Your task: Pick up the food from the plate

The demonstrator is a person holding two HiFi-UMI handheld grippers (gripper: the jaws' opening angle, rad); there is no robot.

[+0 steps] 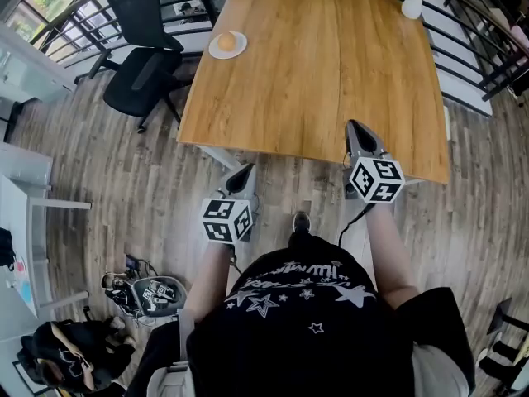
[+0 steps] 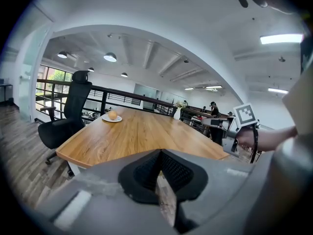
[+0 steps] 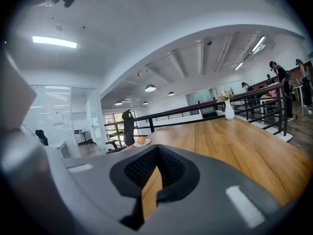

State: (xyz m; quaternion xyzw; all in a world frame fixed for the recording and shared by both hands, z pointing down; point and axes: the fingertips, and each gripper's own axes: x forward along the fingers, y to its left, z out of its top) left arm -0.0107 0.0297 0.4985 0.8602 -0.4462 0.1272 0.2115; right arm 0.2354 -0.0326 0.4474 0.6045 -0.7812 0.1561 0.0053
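Wooden table [image 1: 314, 73] is seen from above. One round orange food [image 1: 226, 41] is laid on one white plate [image 1: 216, 54] at the far left corner, well apart at 12 o'clock from the left gripper [image 1: 245, 169] and at 10 o'clock from the right gripper [image 1: 357, 126]. Both grippers are clenched on nothing. One white vase [image 1: 412, 5] is stood at 1 o'clock.

one plate [image 1: 240, 46], one round food [image 1: 226, 41], one vase [image 1: 412, 7]
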